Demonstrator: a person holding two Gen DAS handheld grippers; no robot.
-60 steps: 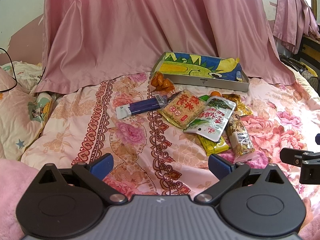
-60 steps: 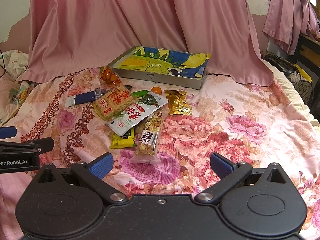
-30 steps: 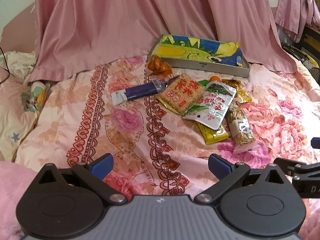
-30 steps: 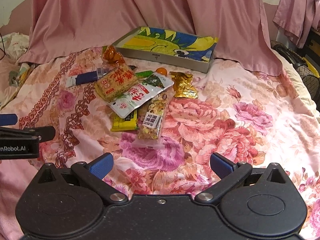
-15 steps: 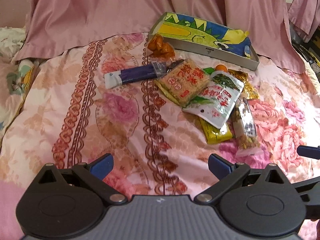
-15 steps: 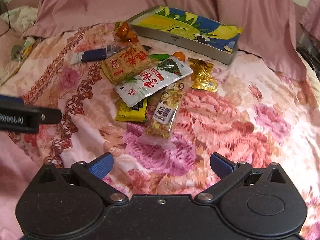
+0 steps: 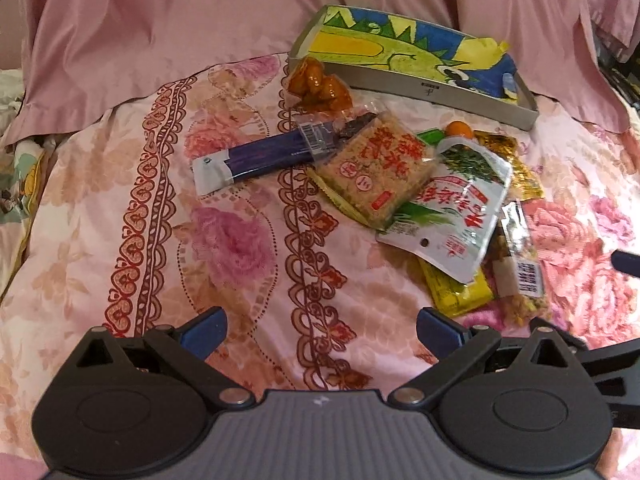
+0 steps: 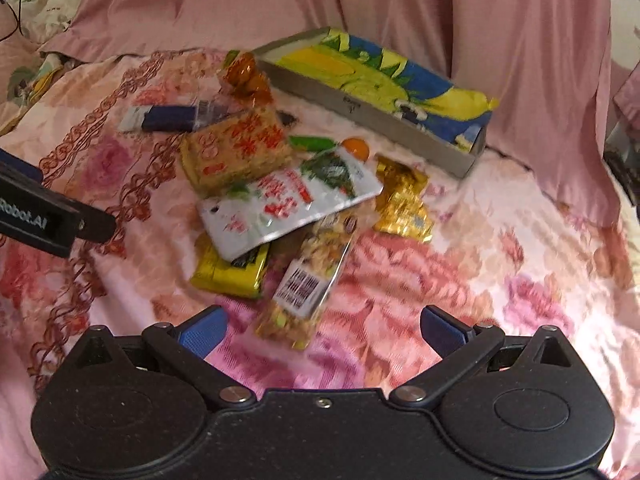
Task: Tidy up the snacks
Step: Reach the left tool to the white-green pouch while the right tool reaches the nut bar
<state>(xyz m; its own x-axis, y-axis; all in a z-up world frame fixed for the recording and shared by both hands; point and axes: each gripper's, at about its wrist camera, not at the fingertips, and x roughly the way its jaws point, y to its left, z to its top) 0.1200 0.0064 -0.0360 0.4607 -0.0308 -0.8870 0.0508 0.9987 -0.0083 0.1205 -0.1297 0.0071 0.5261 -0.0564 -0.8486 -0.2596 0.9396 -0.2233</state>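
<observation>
Right gripper (image 8: 320,330) and left gripper (image 7: 320,330): both hanging spread wide, empty, above the bed (image 8: 500,280). Nearest: nut packet (image 8: 306,280), lying by the right gripper; likely light, crinkly, slippery, best pinched across its flat middle. Beyond: snack pile (image 8: 280,184). Farthest: tray (image 8: 376,116), holding nothing.

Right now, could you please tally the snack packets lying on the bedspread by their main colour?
Orange or amber: 3, the bag of orange candies, the rice cracker pack and a small round orange sweet.
Yellow or gold: 2, the yellow bar and the gold packet.
White: 1, the white pouch.
Purple: 1, the purple packet.
Green: 1, the green wrapper.
Clear: 1, the nut mix.
Total: 9.
</observation>
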